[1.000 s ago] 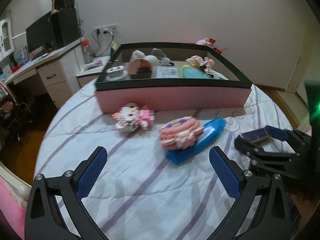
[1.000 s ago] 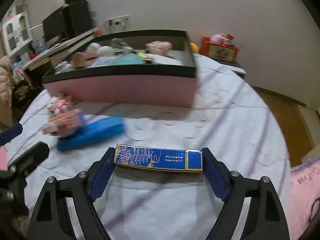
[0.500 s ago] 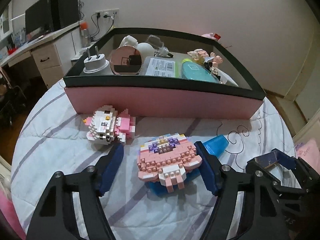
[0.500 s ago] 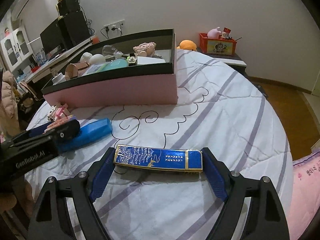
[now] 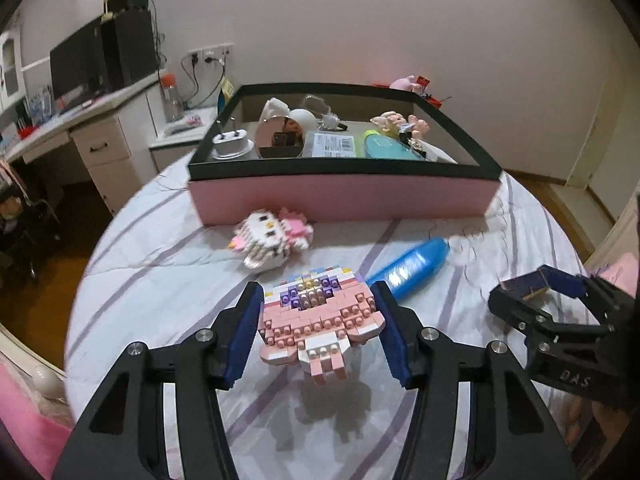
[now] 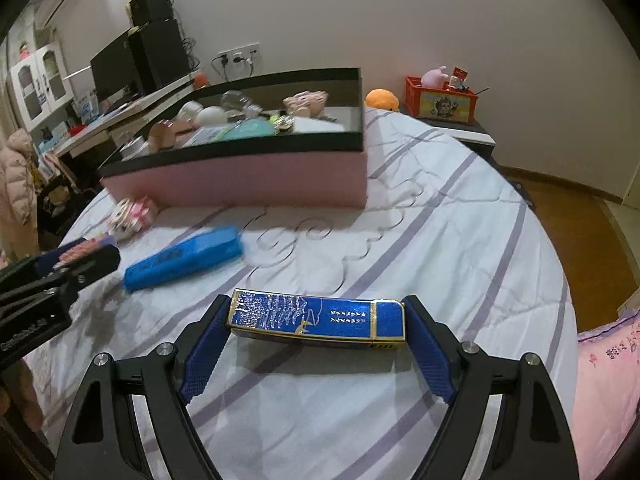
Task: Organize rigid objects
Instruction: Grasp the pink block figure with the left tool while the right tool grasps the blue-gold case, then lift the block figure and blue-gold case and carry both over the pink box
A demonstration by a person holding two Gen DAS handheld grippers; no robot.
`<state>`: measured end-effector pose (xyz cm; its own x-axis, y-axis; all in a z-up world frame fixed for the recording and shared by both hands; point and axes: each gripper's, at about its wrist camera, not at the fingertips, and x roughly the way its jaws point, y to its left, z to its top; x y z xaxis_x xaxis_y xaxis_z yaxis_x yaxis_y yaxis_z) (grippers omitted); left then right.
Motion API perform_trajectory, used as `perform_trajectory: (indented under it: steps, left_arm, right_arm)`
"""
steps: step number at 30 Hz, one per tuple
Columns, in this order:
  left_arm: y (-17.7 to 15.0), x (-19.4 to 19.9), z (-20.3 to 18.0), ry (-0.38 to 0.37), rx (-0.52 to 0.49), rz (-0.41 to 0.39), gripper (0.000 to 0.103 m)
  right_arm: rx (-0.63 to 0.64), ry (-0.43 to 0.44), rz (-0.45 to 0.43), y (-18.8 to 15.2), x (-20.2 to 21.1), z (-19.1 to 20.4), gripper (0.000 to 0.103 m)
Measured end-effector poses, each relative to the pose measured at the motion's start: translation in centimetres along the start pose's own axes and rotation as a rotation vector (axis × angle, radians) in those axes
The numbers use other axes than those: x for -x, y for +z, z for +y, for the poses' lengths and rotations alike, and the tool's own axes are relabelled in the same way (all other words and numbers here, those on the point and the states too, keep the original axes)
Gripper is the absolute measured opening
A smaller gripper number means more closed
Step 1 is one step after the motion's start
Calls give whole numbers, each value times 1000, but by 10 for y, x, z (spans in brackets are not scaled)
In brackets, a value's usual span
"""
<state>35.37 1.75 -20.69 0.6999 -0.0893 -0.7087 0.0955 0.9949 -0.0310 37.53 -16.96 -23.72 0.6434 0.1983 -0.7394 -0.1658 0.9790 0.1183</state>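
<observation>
the left gripper (image 5: pixel 320 320) is closing around a pink brick toy (image 5: pixel 320 318), its pads touching the sides; the right gripper (image 6: pixel 318 344) is holding a blue box (image 6: pixel 318 320); both probably need lifting into the pink tray (image 5: pixel 340 200).

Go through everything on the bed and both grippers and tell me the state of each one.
left gripper: jaws closing around the pink brick figure
right gripper: shut on the dark blue box, held off the bed
white brick cat: lying loose by the pink bin
light blue case: lying flat on the bedspread
pink bin: open-topped, holding several items
</observation>
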Motion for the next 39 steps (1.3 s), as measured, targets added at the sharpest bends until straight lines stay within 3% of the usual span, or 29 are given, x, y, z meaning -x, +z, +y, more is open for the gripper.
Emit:
perform_trajectory:
  steps: [7,12,23,39]
  left_arm:
    - [-35,20,1,-22,-54,20,57]
    - [-55,15,5,-36,-37,51,57]
    - [-57,16,8,-71,-15,11,55]
    - [-30,66,2,-75,-16,-162,55]
  right_arm:
    - [86,36,24,-27,15,31,85]
    - [103,18,35,-39,19,41,85]
    - [114,-7,28,-44,20,44,85]
    - [92,-1,-237,-30,79,52,85]
